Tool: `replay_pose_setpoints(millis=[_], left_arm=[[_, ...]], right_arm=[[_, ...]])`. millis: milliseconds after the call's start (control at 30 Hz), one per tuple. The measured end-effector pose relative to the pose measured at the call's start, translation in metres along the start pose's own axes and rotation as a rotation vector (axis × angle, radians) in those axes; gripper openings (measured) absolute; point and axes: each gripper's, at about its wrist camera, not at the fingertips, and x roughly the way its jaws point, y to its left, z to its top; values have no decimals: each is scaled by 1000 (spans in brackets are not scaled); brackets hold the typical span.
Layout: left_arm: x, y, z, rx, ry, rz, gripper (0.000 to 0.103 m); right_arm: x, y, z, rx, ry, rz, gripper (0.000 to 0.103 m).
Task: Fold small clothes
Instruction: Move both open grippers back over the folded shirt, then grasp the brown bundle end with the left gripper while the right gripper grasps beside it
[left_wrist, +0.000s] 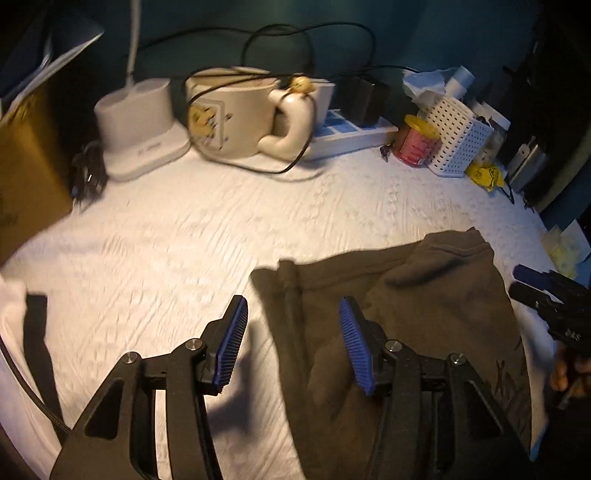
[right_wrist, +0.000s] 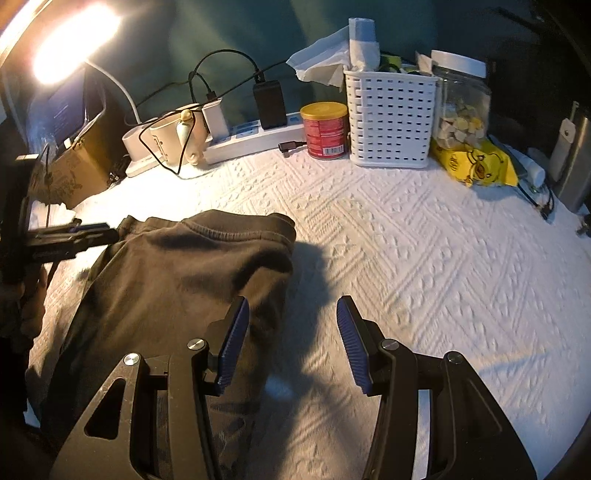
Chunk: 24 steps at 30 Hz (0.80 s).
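Brown garment (left_wrist: 424, 314): one, on white cloth (left_wrist: 184, 240); left tool (left_wrist: 293, 347), right tool (right_wrist: 291, 347): both wide, empty.

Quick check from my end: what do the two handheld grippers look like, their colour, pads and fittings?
Both match. The left gripper and the right gripper have matte black angular frames with triangular cut-outs and round silver pivot bolts. Each finger carries a ribbed blue pad. A black cable runs beside the left one. No sleeve is clearly visible.

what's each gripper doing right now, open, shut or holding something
left gripper: open, holding nothing, over the dark garment's edge
right gripper: open, holding nothing, at the garment's other edge
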Motion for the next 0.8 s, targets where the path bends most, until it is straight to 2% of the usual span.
replay_pose_setpoints(millis=[67,133,200,300,400,467,533,633,733,800], left_arm=[[0,3,-6,-17,1,-13,52],[4,9,-11,-62,26,-55,52],[3,9,-13,-72,13,-88,54],[4,8,-15,-106,28,-185,61],[5,-2,-16,-96,52,-284,61],[8,-13,-17,-65,72,-281,63],[8,-24,-18,-30,73,-275,76],[10,-38,-18,7,96,-295,78],[11,-49,-20,77,99,-239,80],[12,-49,-20,84,98,-189,80]], right_arm=[[4,1,2,-2,0,9,53],[7,2,5,-1,0,10,53],[9,3,7,2,-2,12,53],[11,3,9,6,-3,18,53],[15,2,10,11,3,22,53],[17,1,10,17,7,26,53],[21,1,9,22,12,33,53],[25,1,9,24,15,48,53],[29,1,9,24,23,65,53],[32,2,9,24,30,66,53]])
